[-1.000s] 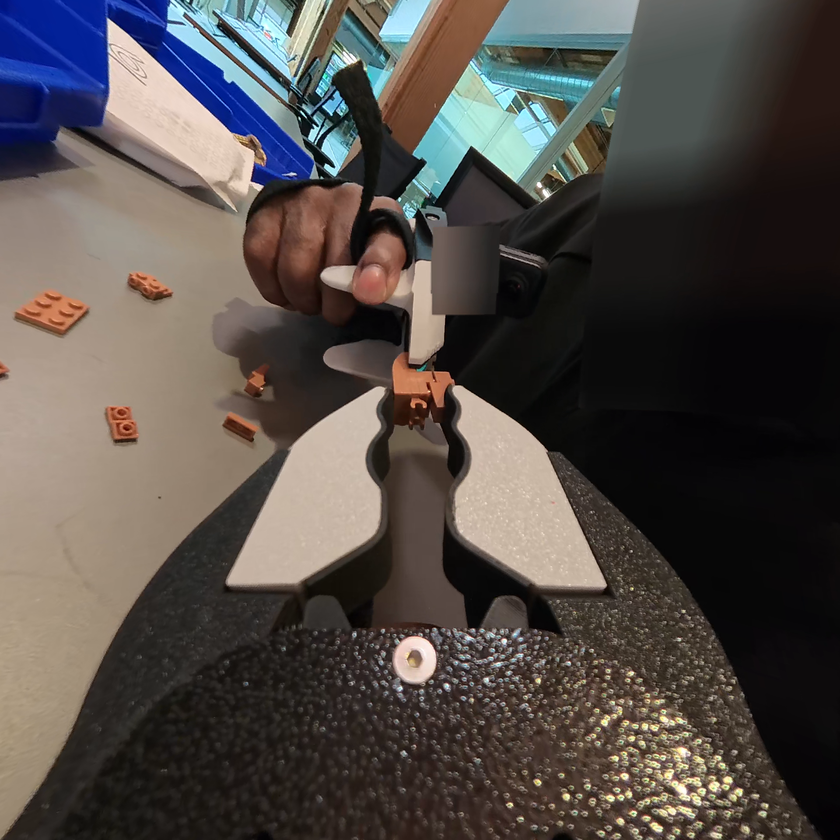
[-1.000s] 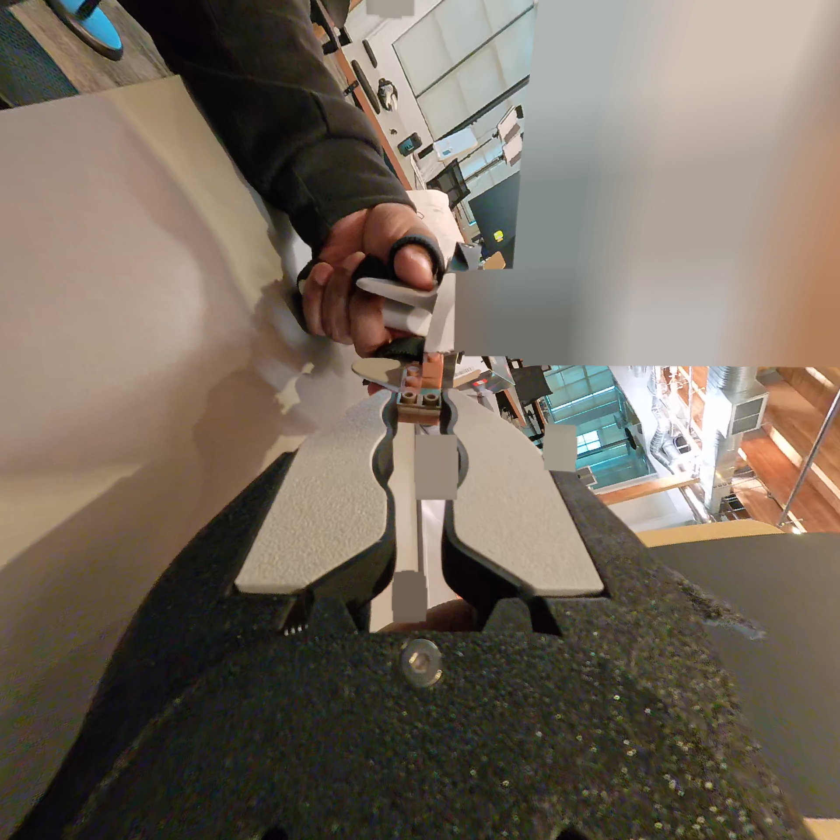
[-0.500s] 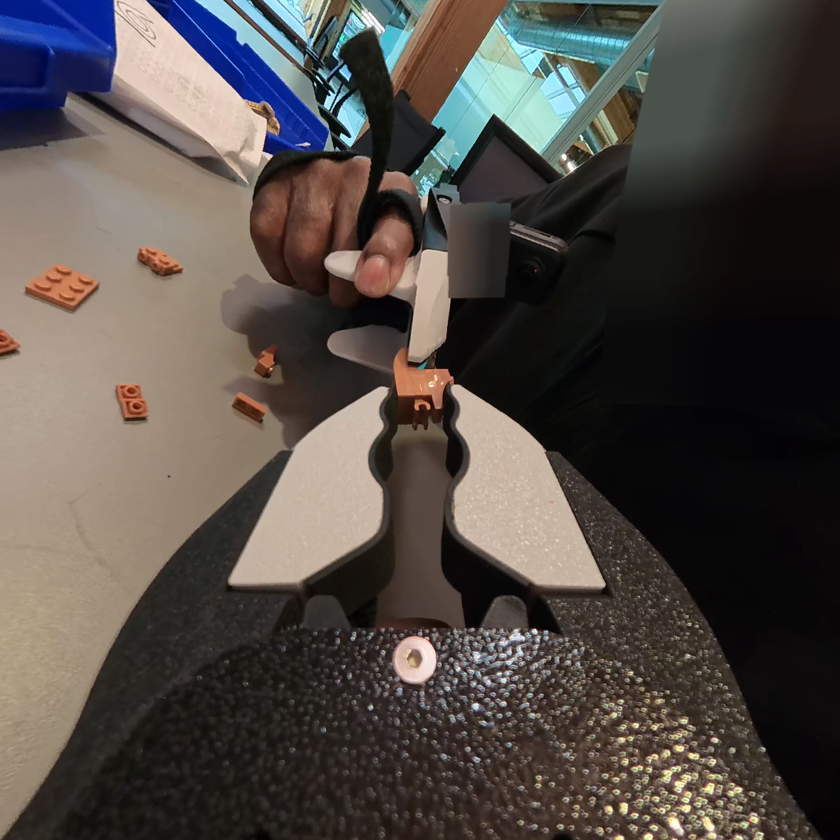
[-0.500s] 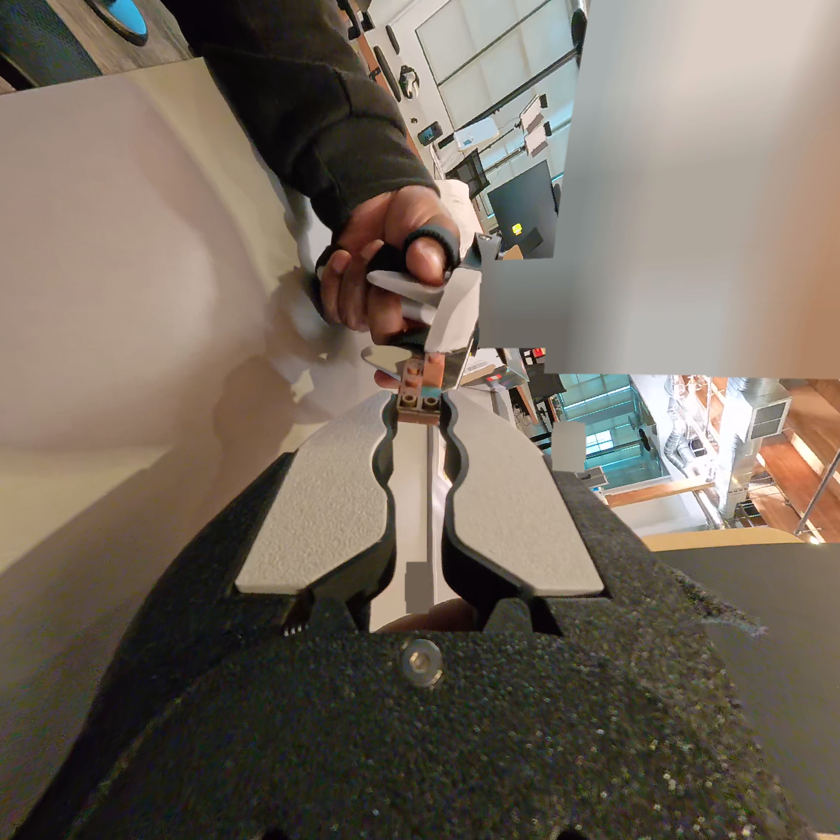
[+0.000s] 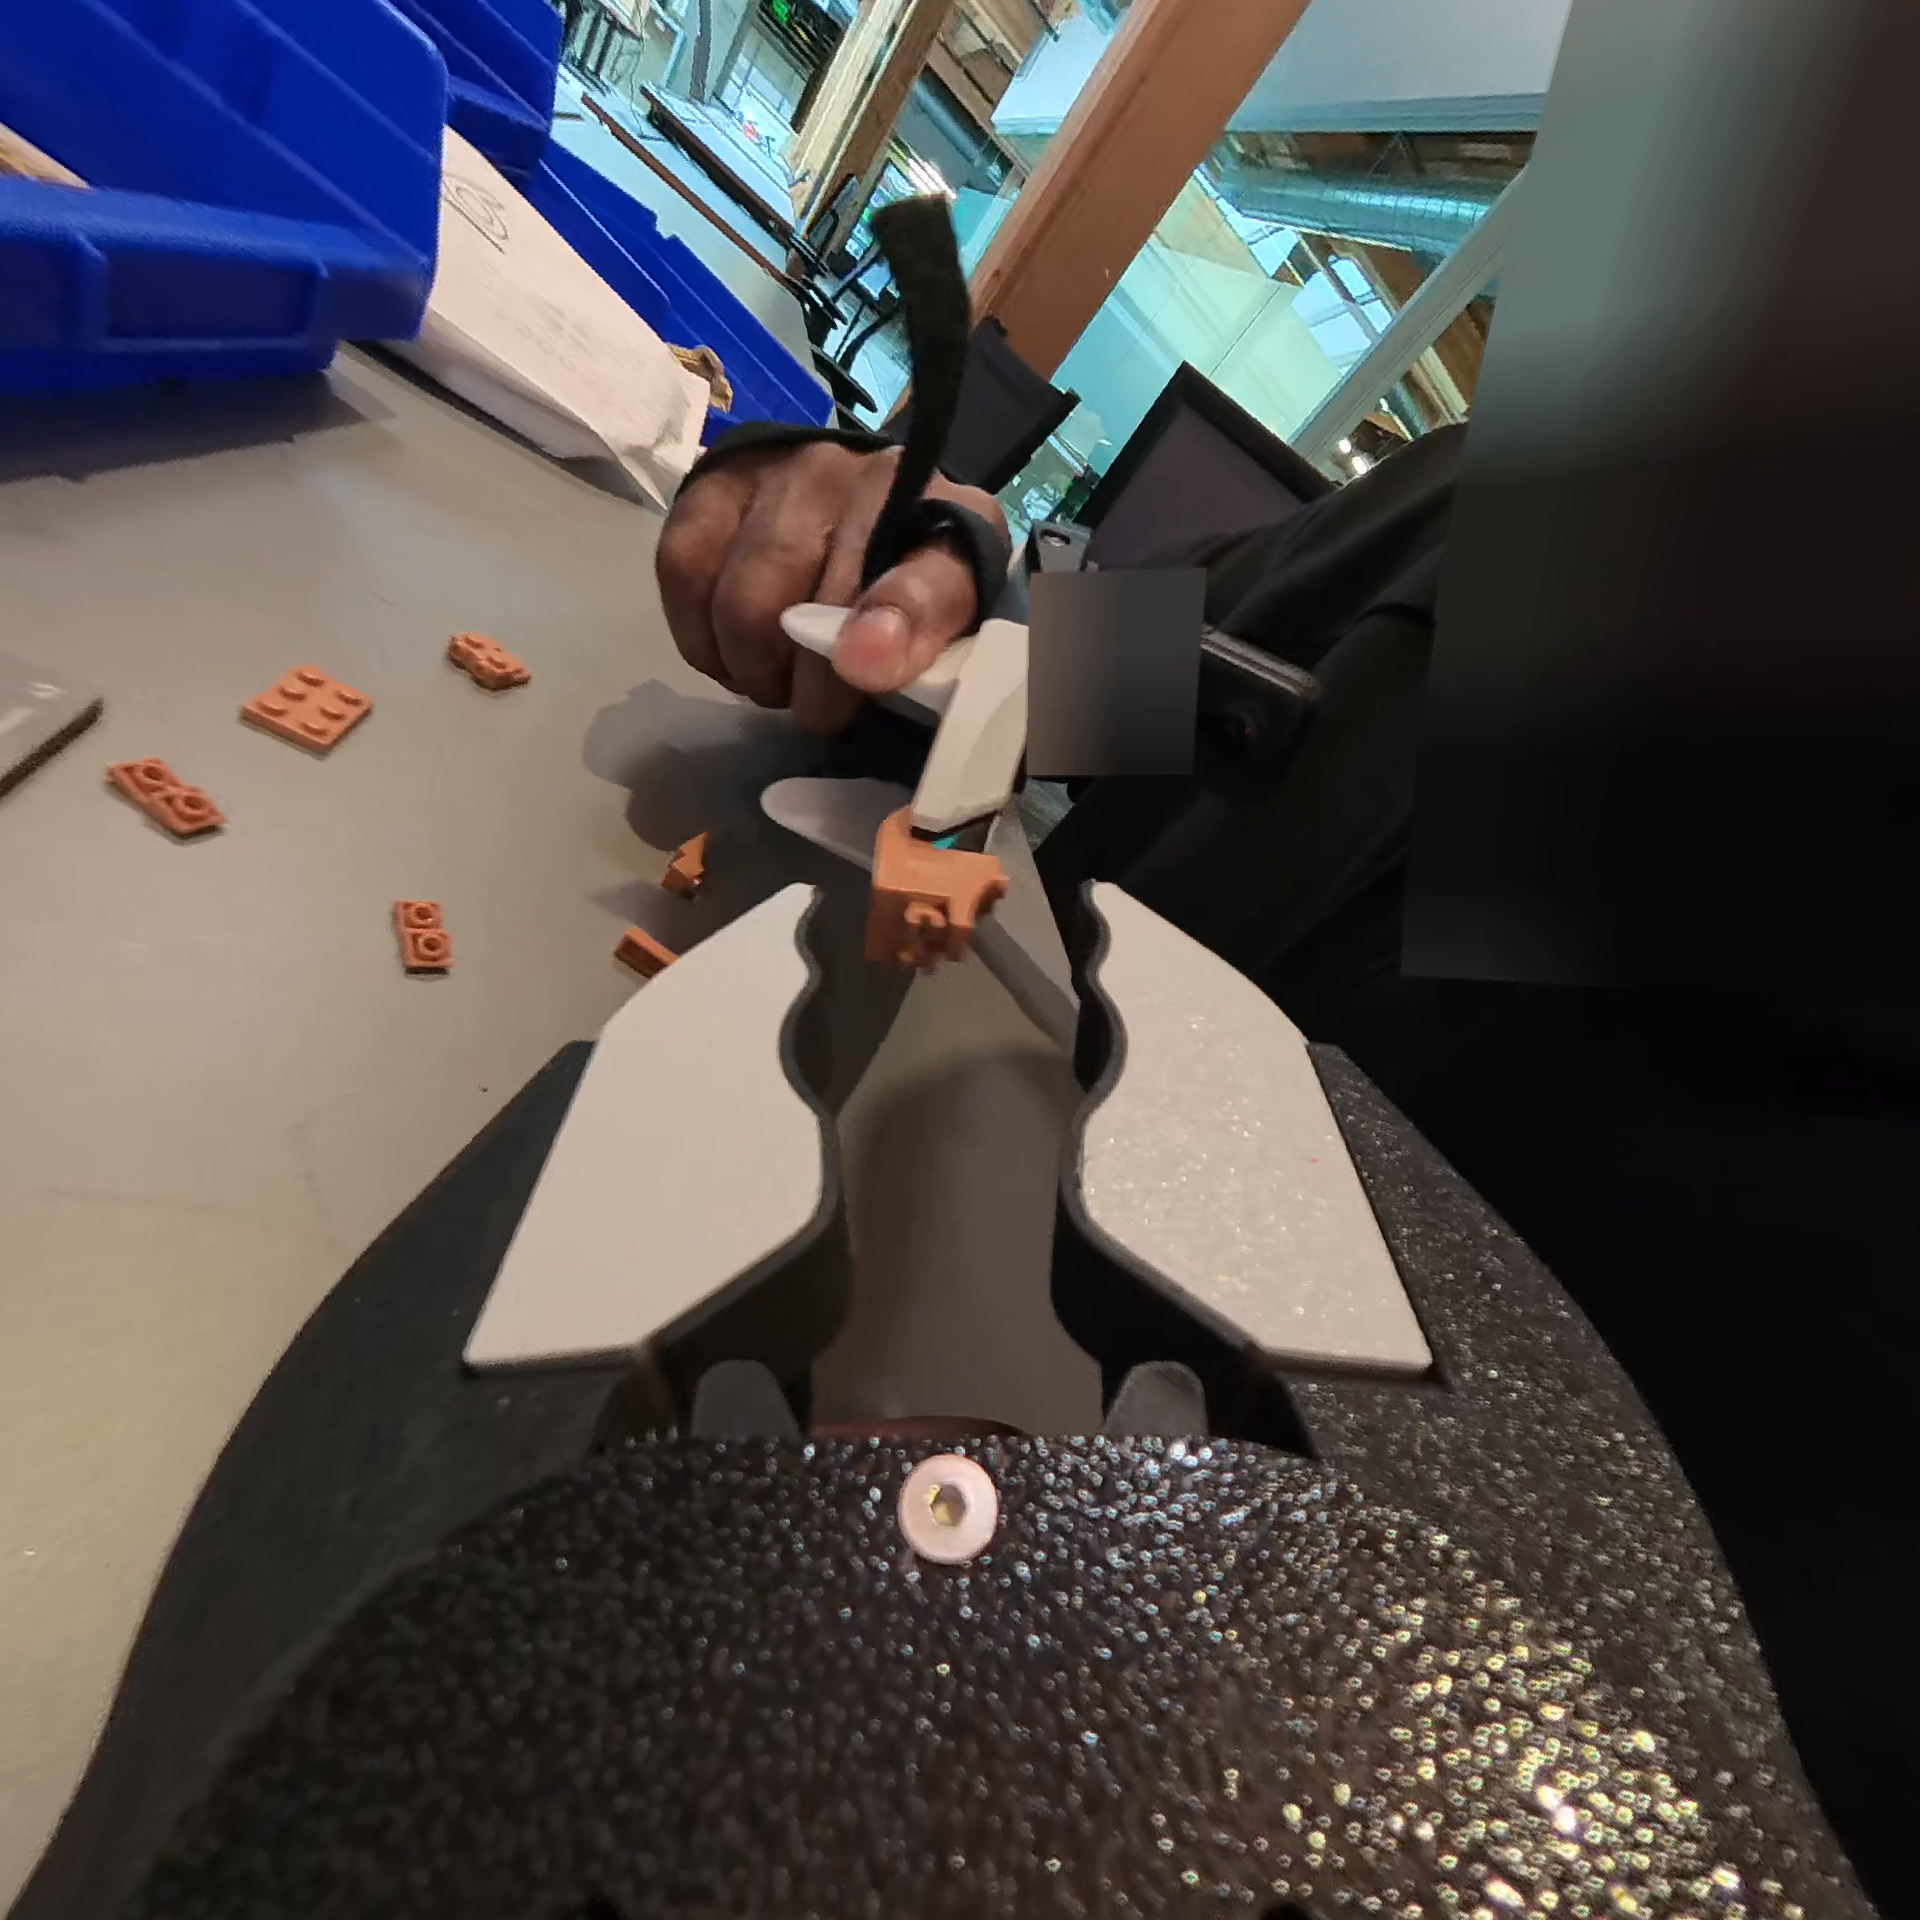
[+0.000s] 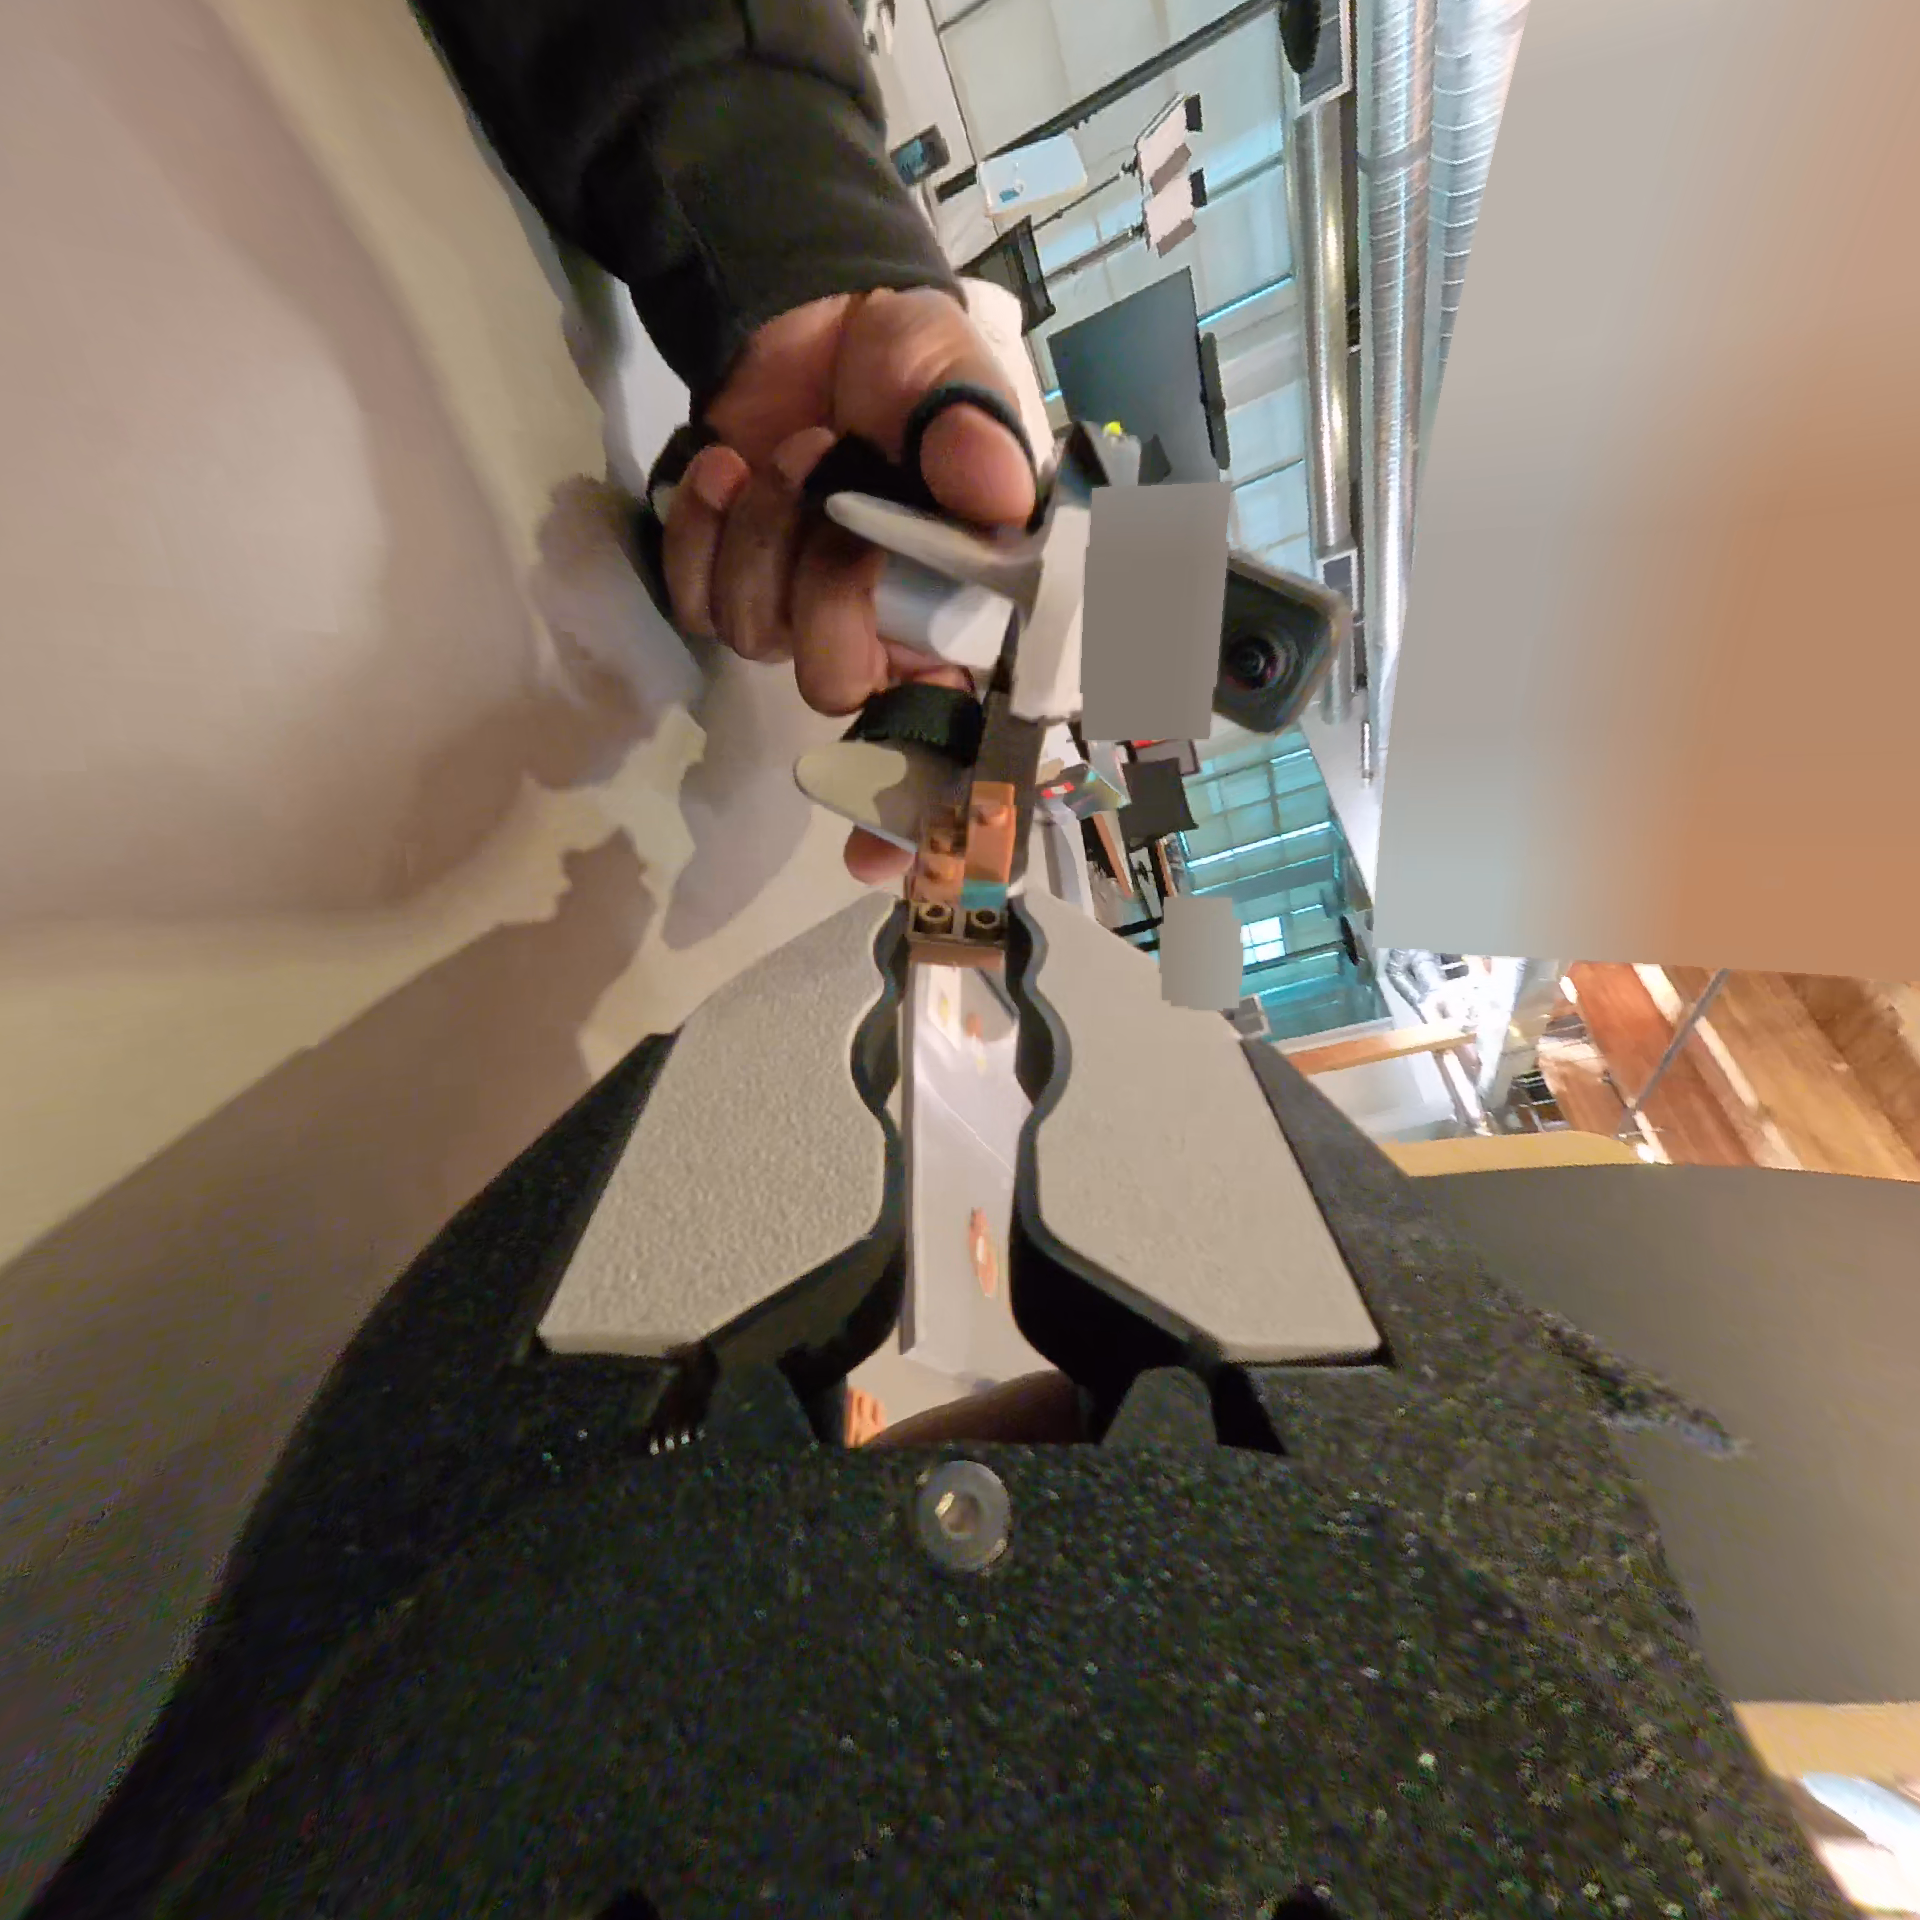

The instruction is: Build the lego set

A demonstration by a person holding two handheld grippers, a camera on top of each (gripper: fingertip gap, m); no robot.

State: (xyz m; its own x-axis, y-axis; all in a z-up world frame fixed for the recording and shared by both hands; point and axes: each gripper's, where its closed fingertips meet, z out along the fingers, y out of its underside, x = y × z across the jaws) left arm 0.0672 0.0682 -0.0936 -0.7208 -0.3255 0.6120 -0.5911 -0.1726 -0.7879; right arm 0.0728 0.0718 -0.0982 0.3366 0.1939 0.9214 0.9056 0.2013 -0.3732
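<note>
Brown brick assembly (image 5: 928,906): gripped in my right tongs (image 6: 956,925), pads pressing its studded plate. My left tongs (image 5: 940,935) gape empty around it, untouching. Loose brown plates (image 5: 308,709) scattered on grey counter (image 5: 260,1039).

Over on the left, blue bins (image 5: 208,260) line the back of the grey counter (image 5: 260,1091), and a white printed sheet (image 5: 561,343) leans against them. Loose orange pieces lie scattered out here: a square studded plate (image 5: 307,709), a two-hole plate (image 5: 166,798), another (image 5: 423,935) nearer in, and a small chunk (image 5: 488,662) farther back. Two little bits (image 5: 688,864) sit in shadow. Behind, there's a wooden column (image 5: 1122,166) and a dark monitor (image 5: 1195,488) against the glass, and silver ducts (image 6: 1340,312) run overhead.
</note>
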